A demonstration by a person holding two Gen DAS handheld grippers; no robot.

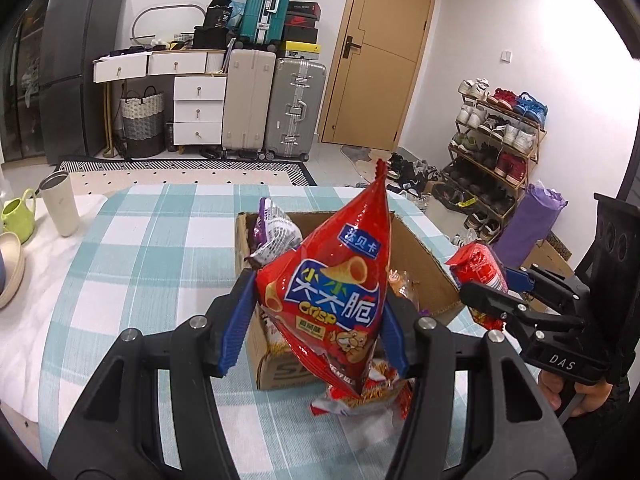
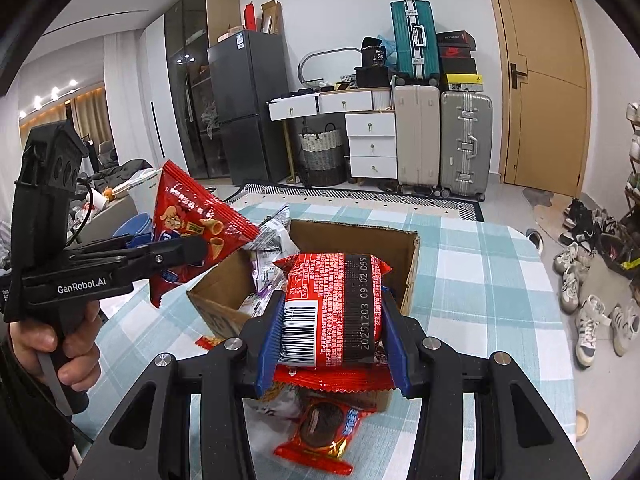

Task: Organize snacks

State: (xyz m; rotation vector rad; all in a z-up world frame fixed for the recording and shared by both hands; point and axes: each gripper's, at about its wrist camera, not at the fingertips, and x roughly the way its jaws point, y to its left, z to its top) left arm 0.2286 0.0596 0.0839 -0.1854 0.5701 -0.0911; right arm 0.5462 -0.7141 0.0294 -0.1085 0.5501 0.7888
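Between my left tongs (image 1: 316, 316) sits a glossy red crisp bag with blue lettering and cone pictures (image 1: 332, 292), pinched at both sides by the blue pads and standing tall. My right tongs (image 2: 332, 320) are closed on a red foil snack packet with a white barcode panel and a dark date strip (image 2: 336, 308), held flat and squeezed from left and right.

Both packets hang over the open brown cardboard box (image 1: 424, 256), which lies at twelve o'clock from each pair of tongs. Inside it, toward ten o'clock, lean white-and-purple wrappers (image 1: 276, 236). Below the tongs at six o'clock, loose on the cloth just outside the box, lie a red-and-white striped snack bag (image 1: 360, 396) and a red biscuit packet showing a round chocolate sandwich cookie (image 2: 320, 436).

I judge this to be the loading step: two snacks lifted, neither yet in the box. The next move calls for carrying each one forward past the near wall, lowering it into free space beside the purple wrappers, then widening the tongs; the tall crisp bag may need tilting to lie down.

Everything rests on a tabletop under a teal-and-white checked cloth (image 1: 160, 248). At nine o'clock stand a cream tumbler (image 1: 60, 208) and a lime-green mug (image 1: 18, 216). Beyond are stacked suitcases (image 1: 276, 104), a wooden door (image 1: 380, 52) and a crowded shoe rack (image 1: 496, 148) at two o'clock.
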